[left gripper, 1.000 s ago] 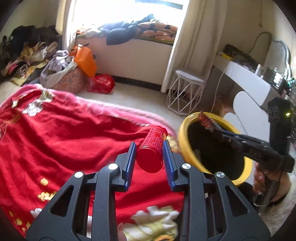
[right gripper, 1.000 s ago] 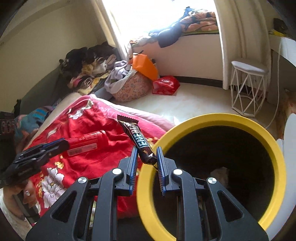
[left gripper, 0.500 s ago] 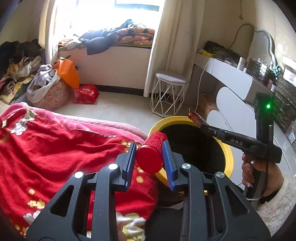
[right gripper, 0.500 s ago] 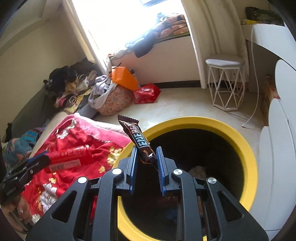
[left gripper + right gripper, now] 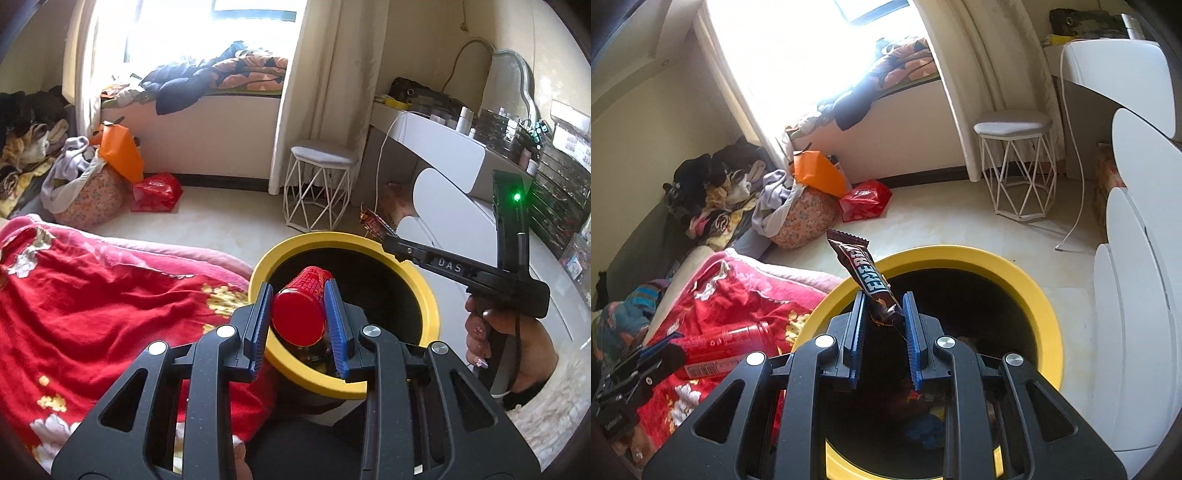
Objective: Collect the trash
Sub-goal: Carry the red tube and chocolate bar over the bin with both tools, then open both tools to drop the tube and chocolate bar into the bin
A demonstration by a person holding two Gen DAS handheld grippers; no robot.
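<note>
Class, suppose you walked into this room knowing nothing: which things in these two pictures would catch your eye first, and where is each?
The yellow-rimmed bin beside the bed, its dark mouth wide open, draws the eye first. Over it the left gripper holds a red can between its blue fingers, and the right gripper pinches a brown snack wrapper that sticks up above the rim. To the left lies a bright red flowered blanket.
</note>
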